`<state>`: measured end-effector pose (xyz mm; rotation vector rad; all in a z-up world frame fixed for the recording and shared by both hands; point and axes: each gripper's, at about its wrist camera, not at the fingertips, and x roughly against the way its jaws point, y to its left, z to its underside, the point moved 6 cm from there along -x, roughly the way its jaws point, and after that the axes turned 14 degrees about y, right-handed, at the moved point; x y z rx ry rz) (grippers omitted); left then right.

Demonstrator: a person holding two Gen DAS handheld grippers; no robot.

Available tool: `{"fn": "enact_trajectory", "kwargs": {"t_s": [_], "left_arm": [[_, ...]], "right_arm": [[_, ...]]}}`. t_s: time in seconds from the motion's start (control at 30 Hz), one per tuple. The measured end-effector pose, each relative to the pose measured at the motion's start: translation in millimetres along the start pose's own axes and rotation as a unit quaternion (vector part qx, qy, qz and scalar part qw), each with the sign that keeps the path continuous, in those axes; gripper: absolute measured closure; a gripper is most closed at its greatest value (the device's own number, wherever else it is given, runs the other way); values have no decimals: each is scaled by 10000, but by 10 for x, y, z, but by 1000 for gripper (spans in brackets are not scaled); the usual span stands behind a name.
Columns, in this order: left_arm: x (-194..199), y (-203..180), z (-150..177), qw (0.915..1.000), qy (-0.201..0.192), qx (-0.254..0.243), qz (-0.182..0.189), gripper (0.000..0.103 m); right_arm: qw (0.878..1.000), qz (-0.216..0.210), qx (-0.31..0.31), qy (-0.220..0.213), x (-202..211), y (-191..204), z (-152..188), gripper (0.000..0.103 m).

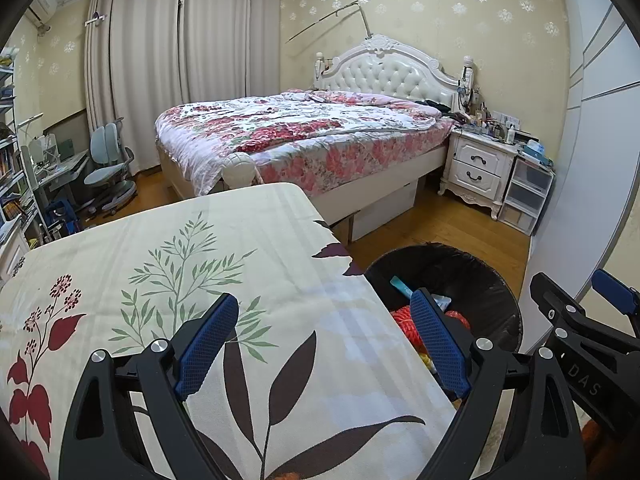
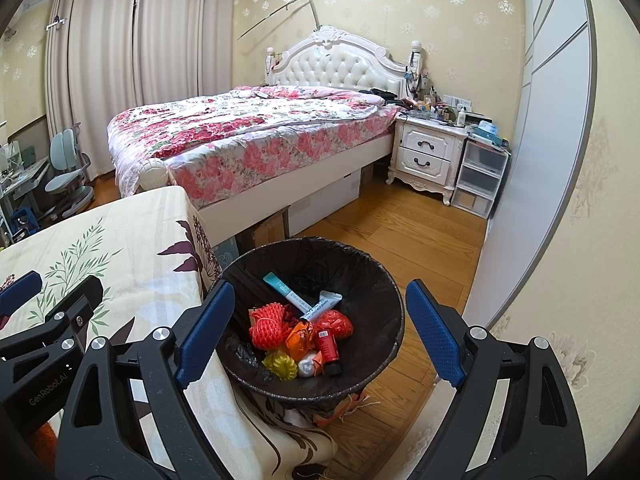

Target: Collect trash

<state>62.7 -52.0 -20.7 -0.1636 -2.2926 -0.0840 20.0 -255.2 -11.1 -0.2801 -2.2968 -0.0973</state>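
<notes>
Closest in, the left gripper (image 1: 324, 344) hangs over the table (image 1: 160, 248) with its blue-padded fingers (image 1: 206, 344) spread wide and nothing between them; beneath it lies a cream tablecloth printed with green sprigs, dark leaves and red blossoms. The right gripper (image 2: 320, 332) hovers just off the table's corner, above the trash bin (image 2: 384, 292), its jaws likewise parted and gripping nothing; each tool shows at the edge of the other's view, so the two sit side by side.

The bin stands on the wooden floor (image 2: 420, 240) just beside the table, its rim close against the hanging cloth; it is lined with a black bag, and the trash lies at its bottom: a coil of orange-red rope (image 2: 267, 326), a yellow coil (image 2: 282, 366), a teal-capped white tube (image 2: 298, 296), a small red tube (image 2: 328, 346), an orange wrapper (image 2: 302, 338) and a red mesh bundle (image 2: 335, 323), all heaped together and touching.

Beyond the bin, a bed (image 2: 248, 132) with a floral quilt and a tufted white headboard; cardboard boxes sit beneath its frame. To its right stands a white nightstand (image 2: 426, 154) crowded with small items, then clear plastic drawers (image 2: 478, 178) beside a wardrobe. Farthest left, a pale blue desk chair (image 1: 106, 168) sits before long beige curtains (image 1: 168, 64).
</notes>
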Motion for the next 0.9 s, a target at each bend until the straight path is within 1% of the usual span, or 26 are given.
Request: {"fn": "enact_trajectory", "kwargs": {"t_s": [0.47, 0.57, 0.67, 0.77, 0.83, 0.9], "left_arm": [[79, -137, 48, 9999, -53, -95, -85, 16], [93, -134, 32, 9998, -116, -107, -118, 16], [71, -90, 20, 9998, -77, -77, -143, 16], [39, 50, 27, 9998, 24, 39, -176, 16], [2, 215, 50, 9994, 119, 130, -294, 16], [-26, 450, 105, 9985, 231, 276, -421, 16]], "right_arm": [[10000, 0, 5, 4, 0, 6, 5, 18], [10000, -1, 17, 13, 15, 14, 19, 18], [10000, -37, 35, 37, 42, 36, 57, 18], [9999, -131, 80, 73, 54, 102, 75, 18], [9995, -256, 133, 134, 40, 189, 77, 17], [9986, -415, 231, 246, -3, 323, 79, 13]]}}
